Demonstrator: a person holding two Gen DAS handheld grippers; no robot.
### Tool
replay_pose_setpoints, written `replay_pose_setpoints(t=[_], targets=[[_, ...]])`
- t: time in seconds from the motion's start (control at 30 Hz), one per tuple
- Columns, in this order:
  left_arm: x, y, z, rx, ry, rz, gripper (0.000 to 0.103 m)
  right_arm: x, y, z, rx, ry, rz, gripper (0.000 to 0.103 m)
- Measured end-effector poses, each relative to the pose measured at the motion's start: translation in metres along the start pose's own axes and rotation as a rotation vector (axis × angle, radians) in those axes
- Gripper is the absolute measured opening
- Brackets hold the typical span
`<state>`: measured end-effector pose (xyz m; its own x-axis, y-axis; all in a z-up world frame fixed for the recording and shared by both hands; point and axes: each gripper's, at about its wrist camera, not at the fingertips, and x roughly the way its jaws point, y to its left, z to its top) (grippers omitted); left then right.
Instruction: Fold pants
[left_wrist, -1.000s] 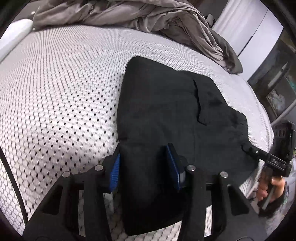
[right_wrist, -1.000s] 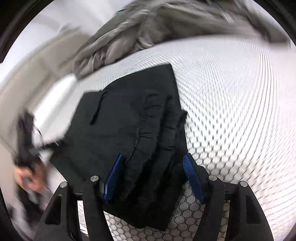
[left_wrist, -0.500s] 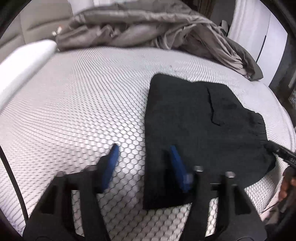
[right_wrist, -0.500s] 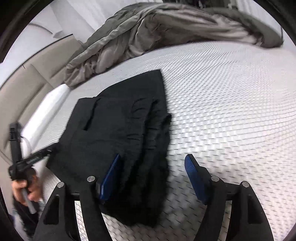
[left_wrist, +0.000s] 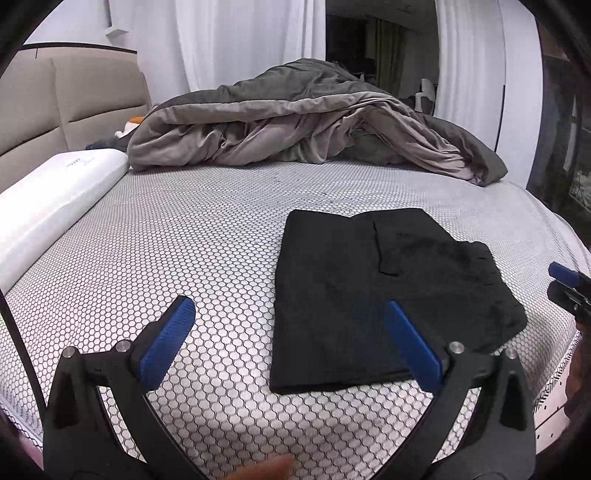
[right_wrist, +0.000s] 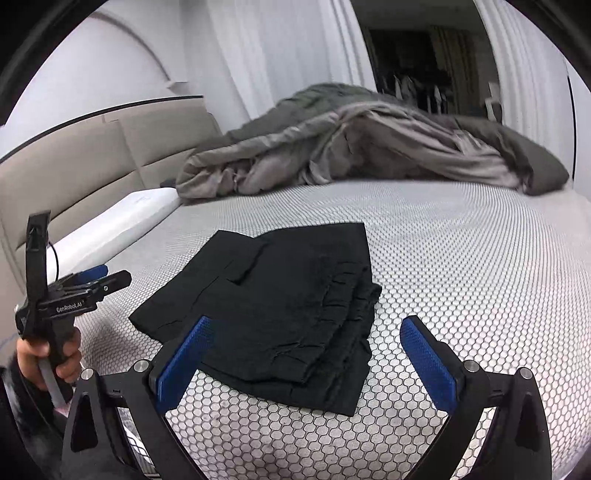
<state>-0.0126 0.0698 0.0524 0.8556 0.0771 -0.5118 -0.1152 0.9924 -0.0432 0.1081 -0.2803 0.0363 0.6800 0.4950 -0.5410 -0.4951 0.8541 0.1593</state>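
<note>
Now the black pants (left_wrist: 373, 295) lie folded at lower centre on the honeycomb-patterned mattress (left_wrist: 184, 229). Both the left gripper (left_wrist: 291, 328) and right gripper (right_wrist: 306, 347) have just been opening; their jaws stand wide, nothing between them. A trailing finger could likely snag the loose stacked edge. "GenRobot.AI" marks the left gripper's body.

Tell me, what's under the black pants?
The pants lie folded on the mattress with its honeycomb cover. The patch right beneath them is hidden, like their inner layers.
</note>
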Motion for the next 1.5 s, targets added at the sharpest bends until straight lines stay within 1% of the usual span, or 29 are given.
replay_pose_setpoints(t=[0.1, 0.17, 0.23, 0.3, 0.37, 0.5, 0.6, 0.77, 0.83, 1.13, 1.5], targets=[[-0.013, -0.003, -0.006, 0.022, -0.031, -0.016, 0.102, -0.006, -0.001, -0.003, -0.003, -0.039, 0.001, 0.103], [-0.014, -0.006, -0.008, 0.048, -0.034, -0.020, 0.102, -0.010, -0.005, -0.003, 0.014, -0.055, -0.001, 0.103], [-0.013, -0.010, -0.010, 0.064, -0.034, -0.016, 0.102, -0.013, -0.008, -0.003, 0.037, -0.076, -0.022, 0.103], [-0.009, -0.012, -0.012, 0.072, -0.020, -0.021, 0.102, -0.015, -0.012, -0.001, 0.064, -0.089, -0.018, 0.103], [-0.004, -0.012, -0.013, 0.077, -0.002, -0.027, 0.102, -0.014, -0.013, 0.000, 0.074, -0.089, -0.018, 0.103], [0.005, -0.008, -0.015, 0.097, -0.002, -0.024, 0.102, -0.013, -0.011, 0.001, 0.066, -0.091, -0.024, 0.103], [0.008, -0.003, -0.015, 0.096, 0.005, -0.026, 0.102, -0.012, -0.010, -0.001, 0.061, -0.090, -0.019, 0.103], [0.013, 0.004, -0.014, 0.083, 0.013, -0.011, 0.102, -0.011, -0.007, -0.001, 0.055, -0.090, -0.033, 0.103], [0.015, 0.008, -0.013, 0.081, 0.020, -0.017, 0.102, -0.011, -0.007, -0.001, 0.046, -0.094, -0.045, 0.103], [0.019, 0.021, -0.010, 0.065, 0.019, -0.008, 0.102, -0.011, -0.008, 0.000, 0.029, -0.103, -0.057, 0.103], [0.020, 0.026, -0.008, 0.091, 0.010, -0.004, 0.102, -0.013, -0.009, -0.001, 0.020, -0.117, -0.072, 0.103]])
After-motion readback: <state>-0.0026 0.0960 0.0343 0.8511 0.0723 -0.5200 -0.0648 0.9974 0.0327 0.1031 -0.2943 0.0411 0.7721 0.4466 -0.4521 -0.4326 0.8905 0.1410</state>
